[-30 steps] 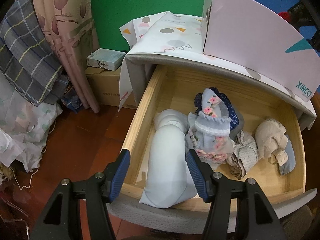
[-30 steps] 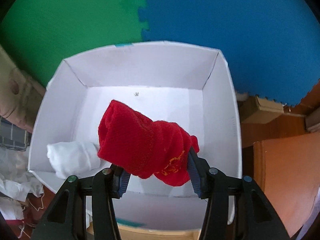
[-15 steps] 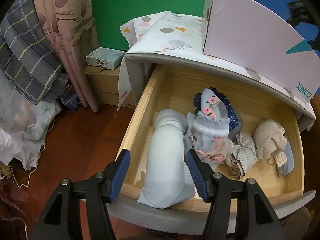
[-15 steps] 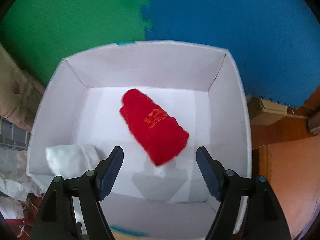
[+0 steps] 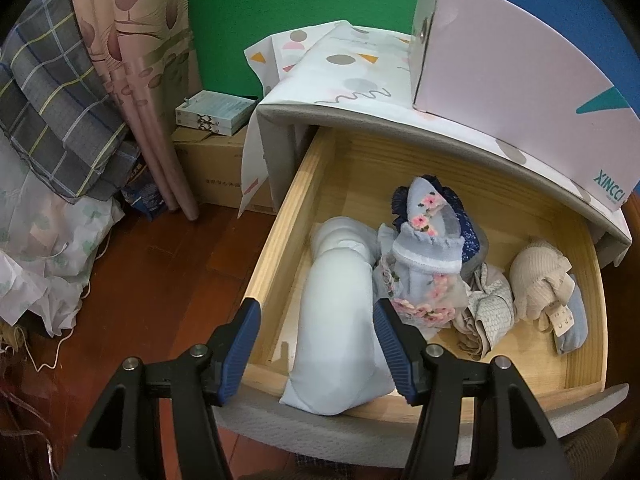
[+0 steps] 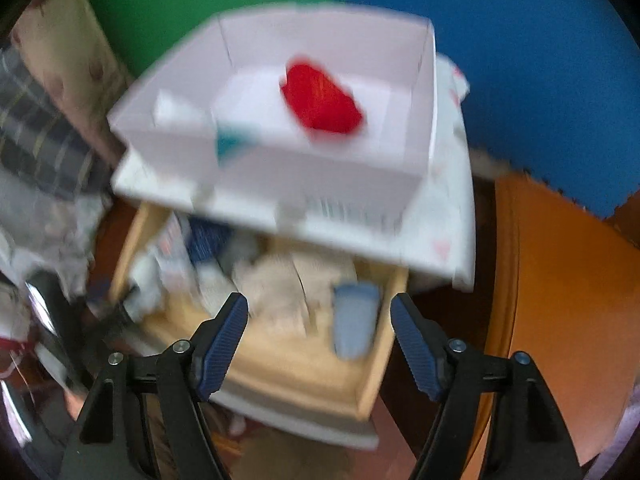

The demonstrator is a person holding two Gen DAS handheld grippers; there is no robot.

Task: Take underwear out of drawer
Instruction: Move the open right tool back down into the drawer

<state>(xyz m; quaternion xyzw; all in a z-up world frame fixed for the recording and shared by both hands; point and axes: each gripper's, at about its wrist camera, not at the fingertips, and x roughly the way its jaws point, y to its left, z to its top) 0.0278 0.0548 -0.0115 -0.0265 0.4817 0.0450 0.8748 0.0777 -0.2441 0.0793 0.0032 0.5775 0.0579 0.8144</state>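
Now the red underwear (image 6: 322, 100) lies in the white box (image 6: 280, 168), dropped by the empty, slowly closing right gripper (image 6: 319, 340), so more waits in the drawer (image 6: 280, 364).

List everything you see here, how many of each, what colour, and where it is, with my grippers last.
drawer: one, light wood, pulled open.
rolled bundle: one, pale blue, drawer's left.
floral garment: one, blue-grey with pink flowers, drawer's middle.
knit bundle: one, beige, drawer's right.
box: one, white, on the cabinet top.
red roll: one, inside the box.
left gripper: blue pads, empty, over the pale bundle.
right gripper: blue pads, jaws closing, nothing between them, above the drawer.
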